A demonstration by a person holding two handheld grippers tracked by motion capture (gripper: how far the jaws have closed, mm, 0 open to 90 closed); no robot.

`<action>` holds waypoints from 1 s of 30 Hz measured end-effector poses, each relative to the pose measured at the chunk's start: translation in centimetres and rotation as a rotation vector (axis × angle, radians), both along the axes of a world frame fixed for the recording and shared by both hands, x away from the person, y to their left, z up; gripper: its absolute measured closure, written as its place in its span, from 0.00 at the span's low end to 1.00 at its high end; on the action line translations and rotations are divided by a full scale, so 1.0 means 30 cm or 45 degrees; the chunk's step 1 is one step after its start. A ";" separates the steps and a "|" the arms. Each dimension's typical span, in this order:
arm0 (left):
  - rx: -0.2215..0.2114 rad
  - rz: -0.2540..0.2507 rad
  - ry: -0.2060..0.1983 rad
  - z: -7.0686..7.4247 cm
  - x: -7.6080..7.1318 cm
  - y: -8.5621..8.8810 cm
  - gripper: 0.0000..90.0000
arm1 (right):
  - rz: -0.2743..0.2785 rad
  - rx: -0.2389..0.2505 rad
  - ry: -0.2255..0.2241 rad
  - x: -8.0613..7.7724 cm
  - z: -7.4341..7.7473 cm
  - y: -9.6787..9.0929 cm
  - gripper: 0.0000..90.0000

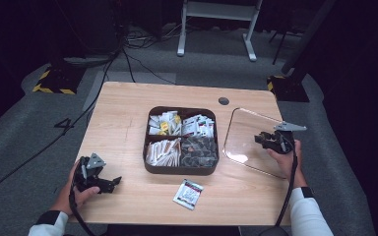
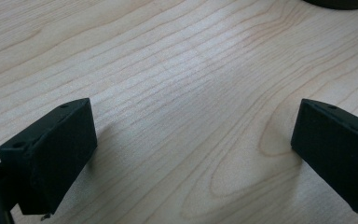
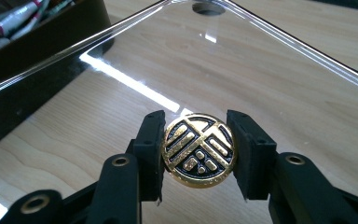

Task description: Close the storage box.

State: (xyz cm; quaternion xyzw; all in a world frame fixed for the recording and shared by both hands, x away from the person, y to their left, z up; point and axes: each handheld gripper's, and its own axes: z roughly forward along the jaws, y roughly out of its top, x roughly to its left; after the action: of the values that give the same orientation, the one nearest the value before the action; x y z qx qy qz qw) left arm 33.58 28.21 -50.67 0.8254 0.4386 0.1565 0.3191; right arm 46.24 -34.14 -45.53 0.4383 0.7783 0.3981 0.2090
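A clear square lid (image 1: 248, 135) hangs over the table right of the dark tray (image 1: 179, 170). My right gripper (image 1: 265, 140) is shut on the lid's round gold-and-black knob (image 3: 199, 150), one pad on each side of it. In the right gripper view the lid (image 3: 270, 70) spreads out beyond my right gripper (image 3: 199, 140), with the tray's dark wall (image 3: 37, 51) at the left. Near the table's front left corner my left gripper (image 1: 109, 183) rests open; its jaws stand wide apart over bare wood in the left gripper view (image 2: 193, 140).
The tray has four compartments holding several packets and sachets. One white packet (image 1: 188, 193) lies loose on the wooden table (image 1: 128, 113) in front of the tray. A round cable hole (image 1: 223, 101) sits near the far edge. Desk legs and cables stand on the floor beyond.
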 end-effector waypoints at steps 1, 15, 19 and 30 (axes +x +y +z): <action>0.000 0.000 0.000 0.000 0.000 0.000 0.00 | 0.000 0.002 -0.004 -0.001 0.007 -0.001 0.66; 0.001 0.001 -0.001 0.000 0.000 0.000 0.00 | 0.014 -0.020 -0.053 -0.005 0.103 0.040 0.66; 0.002 0.000 0.002 0.001 0.000 0.000 0.00 | 0.034 -0.018 -0.060 -0.007 0.119 0.058 0.66; 0.001 0.002 -0.001 0.000 -0.001 0.000 0.00 | 0.083 -0.003 -0.069 -0.009 0.162 0.125 0.66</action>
State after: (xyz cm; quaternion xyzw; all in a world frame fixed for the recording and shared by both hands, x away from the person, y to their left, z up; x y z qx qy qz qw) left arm 33.56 28.21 -50.67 0.8250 0.4392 0.1573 0.3189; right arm 45.98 -30.38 -40.66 0.4015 0.7867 0.4156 0.2172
